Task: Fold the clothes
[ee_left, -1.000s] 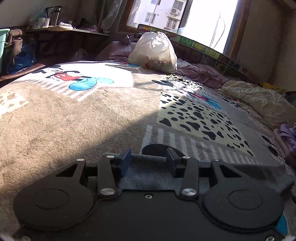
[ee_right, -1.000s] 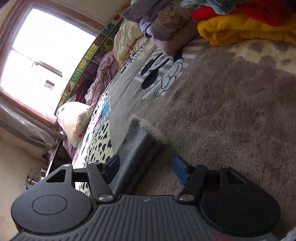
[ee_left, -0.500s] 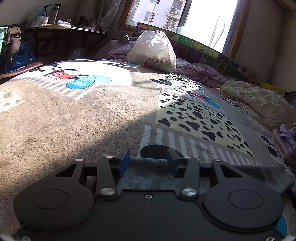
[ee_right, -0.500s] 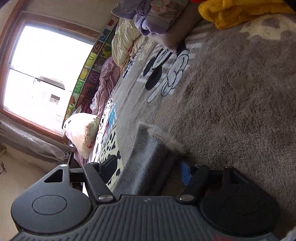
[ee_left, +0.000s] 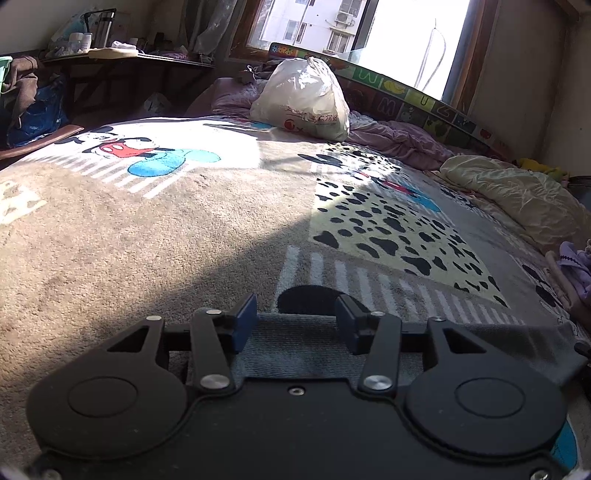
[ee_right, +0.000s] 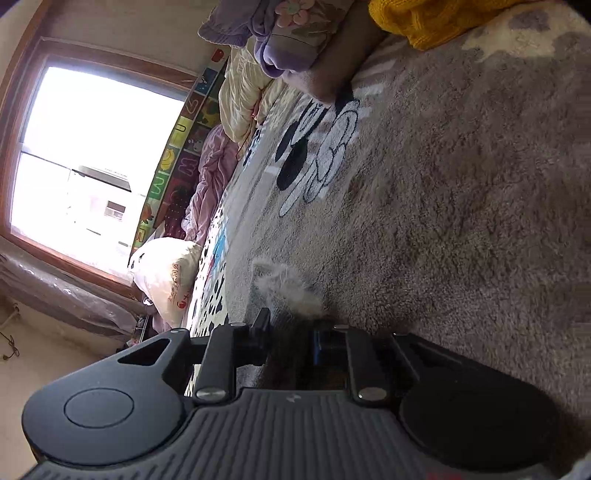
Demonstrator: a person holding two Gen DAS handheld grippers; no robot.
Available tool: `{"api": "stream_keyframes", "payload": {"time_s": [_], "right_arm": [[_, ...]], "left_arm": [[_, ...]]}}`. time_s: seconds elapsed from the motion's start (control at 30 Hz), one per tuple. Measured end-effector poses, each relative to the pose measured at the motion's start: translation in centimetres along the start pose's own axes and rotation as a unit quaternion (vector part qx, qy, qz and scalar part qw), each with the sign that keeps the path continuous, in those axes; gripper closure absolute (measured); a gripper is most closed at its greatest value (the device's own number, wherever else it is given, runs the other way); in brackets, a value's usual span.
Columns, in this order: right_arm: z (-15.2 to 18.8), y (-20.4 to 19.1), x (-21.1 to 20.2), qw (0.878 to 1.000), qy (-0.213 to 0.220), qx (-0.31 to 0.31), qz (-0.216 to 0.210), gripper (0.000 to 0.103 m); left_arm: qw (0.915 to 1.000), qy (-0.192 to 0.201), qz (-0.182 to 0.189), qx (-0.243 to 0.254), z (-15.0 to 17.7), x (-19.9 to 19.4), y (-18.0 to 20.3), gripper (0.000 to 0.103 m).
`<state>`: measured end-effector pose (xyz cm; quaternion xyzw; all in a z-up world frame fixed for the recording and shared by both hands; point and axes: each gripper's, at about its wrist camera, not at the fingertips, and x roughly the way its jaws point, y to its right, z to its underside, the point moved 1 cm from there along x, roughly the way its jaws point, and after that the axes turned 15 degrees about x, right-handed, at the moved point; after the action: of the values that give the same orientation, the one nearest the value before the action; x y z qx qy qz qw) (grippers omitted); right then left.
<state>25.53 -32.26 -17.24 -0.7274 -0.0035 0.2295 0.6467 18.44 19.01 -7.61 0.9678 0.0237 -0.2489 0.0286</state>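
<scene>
My left gripper [ee_left: 295, 317] is hovering with its jaws spread wide over the grey garment [ee_left: 295, 347], which is lying flat on the cartoon blanket [ee_left: 147, 240] at 6 o'clock. The white plastic bag [ee_left: 303, 99] is sitting at 12 o'clock. My right gripper [ee_right: 290, 334] is pinching narrow on the grey garment's fluffy edge [ee_right: 288, 288]; folded clothes [ee_right: 295, 40] are resting at 12 o'clock.

A bed covered by a plush cartoon-mouse blanket [ee_left: 155, 236] fills the frame. On it lie a grey garment [ee_left: 295, 347] at bottom centre, a white plastic bag [ee_left: 303, 99] at top centre, a cream quilt [ee_left: 517, 192] at right, and a yellow knit [ee_right: 436, 18] at top right.
</scene>
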Motion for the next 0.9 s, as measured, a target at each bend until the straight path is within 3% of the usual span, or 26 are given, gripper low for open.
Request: {"api": "stream_keyframes", "payload": {"time_s": [0.23,0.33,0.63,0.8,0.9], "right_arm": [[0.5,-2.8,-1.0,0.999,0.001,-0.032,-0.011,0.083],[1.2,-5.3,-1.5,0.998,-0.005,-0.05,-0.038,0.083],[7.9,-14.0,-1.1,0.979,-0.084,-0.148,-0.116,0.083],[13.1,-16.9,0.0,0.964,-0.134,-0.191,-0.13,0.083],[14.8,-18.3,0.1,0.957,-0.144,-0.212,-0.135,0.083]], "left_arm": [[0.9994,0.019,0.006,-0.029,-0.4,-0.8,-1.0,0.056],[0.9986,0.029,0.004,-0.044,-0.6,-1.2,-1.5,0.055],[0.9948,0.055,0.017,-0.084,-1.3,-2.4,-3.0,0.054],[0.987,0.075,0.096,-0.105,-1.7,-3.8,-3.1,0.054],[0.9805,0.088,0.162,-0.068,-2.0,-5.2,-0.3,0.055]]}}
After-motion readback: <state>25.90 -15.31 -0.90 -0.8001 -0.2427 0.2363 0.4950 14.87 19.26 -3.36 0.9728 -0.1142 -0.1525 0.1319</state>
